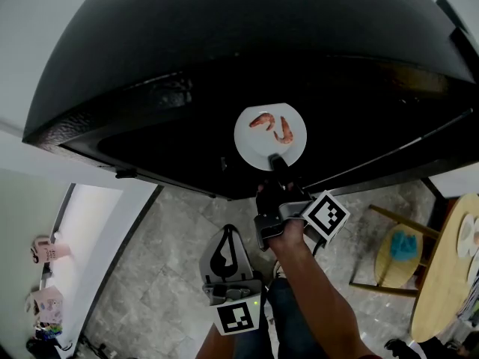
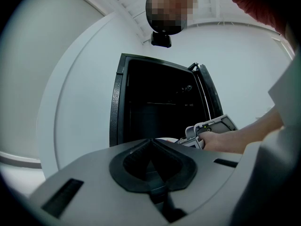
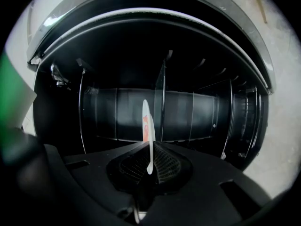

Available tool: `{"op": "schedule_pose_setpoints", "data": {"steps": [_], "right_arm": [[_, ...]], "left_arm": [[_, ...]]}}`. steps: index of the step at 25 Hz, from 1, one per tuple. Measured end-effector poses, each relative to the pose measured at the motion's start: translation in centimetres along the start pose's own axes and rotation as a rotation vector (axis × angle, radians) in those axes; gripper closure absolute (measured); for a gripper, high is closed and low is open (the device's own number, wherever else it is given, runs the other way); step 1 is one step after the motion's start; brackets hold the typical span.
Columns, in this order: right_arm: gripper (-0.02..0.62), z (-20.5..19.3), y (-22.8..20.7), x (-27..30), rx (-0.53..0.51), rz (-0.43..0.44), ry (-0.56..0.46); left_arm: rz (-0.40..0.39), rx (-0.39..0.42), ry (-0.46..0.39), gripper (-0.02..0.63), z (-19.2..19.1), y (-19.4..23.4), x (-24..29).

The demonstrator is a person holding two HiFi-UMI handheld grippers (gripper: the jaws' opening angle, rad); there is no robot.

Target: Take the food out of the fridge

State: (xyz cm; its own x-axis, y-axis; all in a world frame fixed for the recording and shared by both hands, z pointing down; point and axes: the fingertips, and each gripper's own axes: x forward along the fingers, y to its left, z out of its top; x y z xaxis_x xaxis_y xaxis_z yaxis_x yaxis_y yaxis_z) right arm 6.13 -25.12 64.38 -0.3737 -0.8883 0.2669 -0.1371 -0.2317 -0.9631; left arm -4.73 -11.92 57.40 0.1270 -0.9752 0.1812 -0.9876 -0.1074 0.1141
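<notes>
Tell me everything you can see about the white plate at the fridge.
The plate is round, white and smooth, ceramic by its look, with a shallow rim. Two orange-pink shrimp lie on its upturned face. The right tool is shut on its near edge, holding it before the dark inside of the open fridge. In the right gripper view it shows edge-on between the pads. Whether a shelf bears it cannot be told.

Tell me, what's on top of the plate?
Two orange shrimp lie on the white plate. The right gripper pinches its near rim and covers that bit. What is under the plate can't be seen.
</notes>
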Motion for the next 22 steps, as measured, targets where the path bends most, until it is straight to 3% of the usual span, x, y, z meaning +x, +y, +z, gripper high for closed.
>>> {"op": "schedule_pose_setpoints", "data": {"steps": [13, 22], "right_arm": [[0.561, 0.0, -0.4, 0.7, 0.017, -0.028, -0.001], [0.561, 0.3, 0.8, -3.5, 0.022, -0.007, -0.016]], "left_arm": [[-0.007, 0.002, 0.012, 0.592, 0.0, 0.7, 1.7], [-0.01, 0.016, -0.009, 0.592, 1.2, -0.3, -0.6]]}}
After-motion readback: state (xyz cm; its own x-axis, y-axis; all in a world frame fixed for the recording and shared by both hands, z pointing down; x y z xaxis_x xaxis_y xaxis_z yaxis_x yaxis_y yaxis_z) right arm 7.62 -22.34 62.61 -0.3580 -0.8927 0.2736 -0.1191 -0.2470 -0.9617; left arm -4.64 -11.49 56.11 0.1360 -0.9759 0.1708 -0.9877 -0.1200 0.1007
